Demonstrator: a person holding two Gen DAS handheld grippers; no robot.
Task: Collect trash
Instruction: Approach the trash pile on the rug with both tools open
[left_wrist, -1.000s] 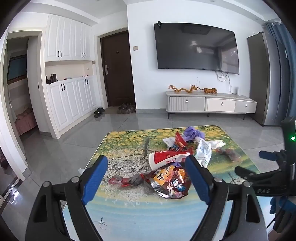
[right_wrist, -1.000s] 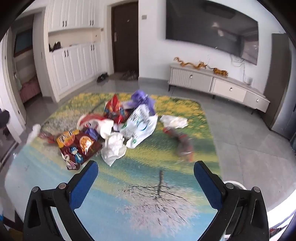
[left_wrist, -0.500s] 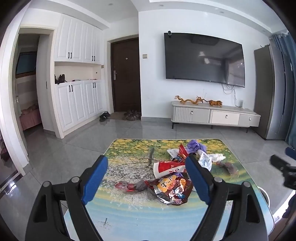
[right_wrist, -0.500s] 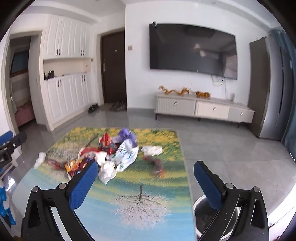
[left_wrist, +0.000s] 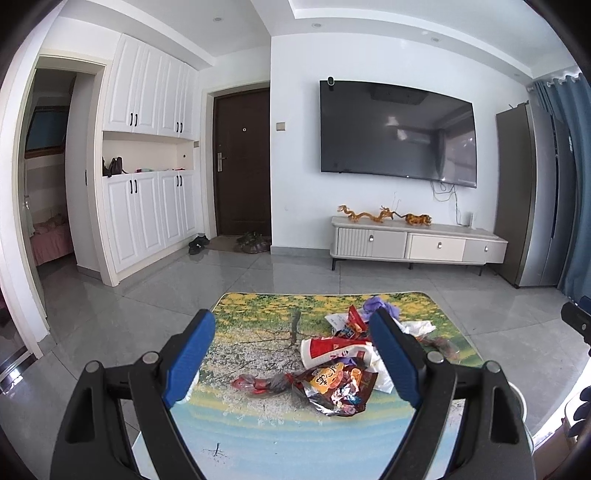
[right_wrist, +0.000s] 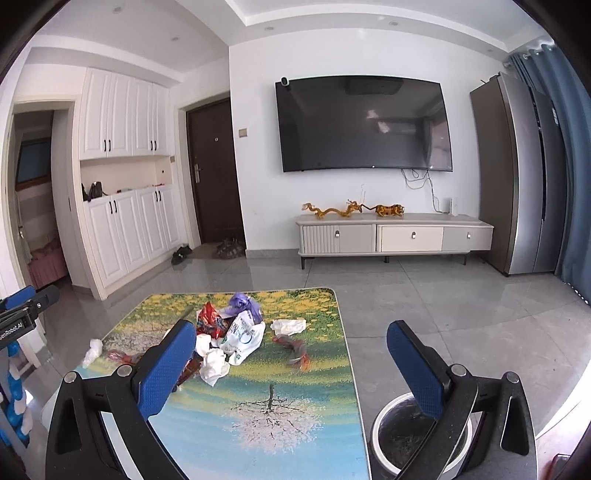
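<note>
A heap of trash lies on a low table (left_wrist: 258, 443) printed with a landscape. In the left wrist view the nearest piece is a shiny snack bag (left_wrist: 336, 387), with a red-and-white wrapper (left_wrist: 328, 347) behind it and a twisted red wrapper (left_wrist: 258, 382) to its left. My left gripper (left_wrist: 291, 354) is open, held above and short of the heap. In the right wrist view a white printed bag (right_wrist: 242, 338), crumpled tissues (right_wrist: 214, 363), a purple bag (right_wrist: 242, 302) and a red wrapper (right_wrist: 295, 349) show. My right gripper (right_wrist: 291, 360) is open and empty above the table (right_wrist: 295, 424).
A round bin (right_wrist: 380, 428) with a white rim stands on the floor at the table's right edge. A crumpled tissue (right_wrist: 92, 350) lies at the table's left edge. A TV cabinet (right_wrist: 391, 236) and fridge (right_wrist: 524, 177) stand at the far wall across grey tiled floor.
Both grippers have risen and pulled back from the table, so the trash looks smaller and farther. Both stayed open and empty. The bin has come into the right wrist view.
</note>
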